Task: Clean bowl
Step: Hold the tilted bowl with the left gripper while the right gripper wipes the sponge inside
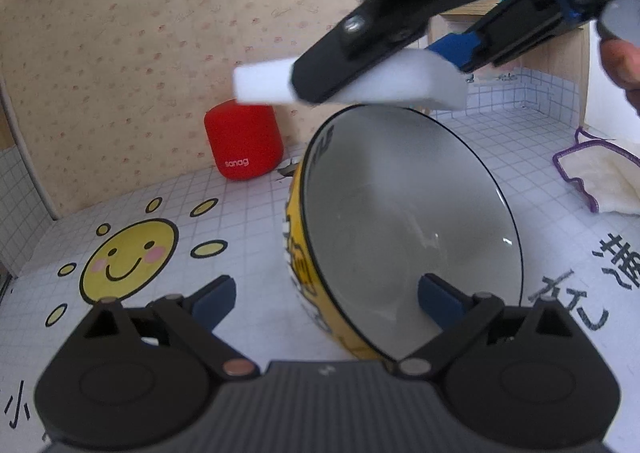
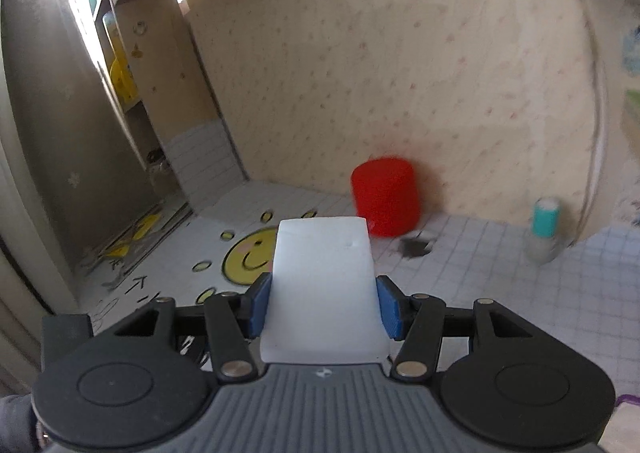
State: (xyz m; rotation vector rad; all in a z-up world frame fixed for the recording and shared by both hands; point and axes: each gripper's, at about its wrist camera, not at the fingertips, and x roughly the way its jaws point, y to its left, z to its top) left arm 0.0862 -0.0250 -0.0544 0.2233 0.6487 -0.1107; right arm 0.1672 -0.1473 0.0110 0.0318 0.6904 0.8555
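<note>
Left wrist view: our left gripper (image 1: pixel 326 303) pinches the bowl (image 1: pixel 400 221) by its near wall, one blue pad outside the yellow side, the other inside the grey-white interior. Bowl is tipped up on edge, opening facing right, resting on the gridded mat (image 1: pixel 248 229) approx. mid-table. The mat's sun drawing (image 1: pixel 128 257) lies left of the bowl. A red speaker (image 1: pixel 244 141) stands at the back edge against the wallpaper. A cream cloth w/ purple trim (image 1: pixel 596 181) sits at the right edge. Above the bowl's far rim our right gripper (image 1: pixel 380 61) comes in from top right, clamped on a white sponge (image 1: pixel 348 83); sponge looks just over the rim, can't tell if touching.

Right wrist view: right gripper (image 2: pixel 322 305) has its blue pads pressed on both sides of the sponge (image 2: pixel 322 285), which sticks out fwd. Bowl not seen here. Red speaker (image 2: pixel 386 201) at the back edge, blurred. Teal-capped bottle (image 2: pixel 544 229) toward the back right corner. Sun drawing (image 2: pixel 248 257) partly behind the sponge.
</note>
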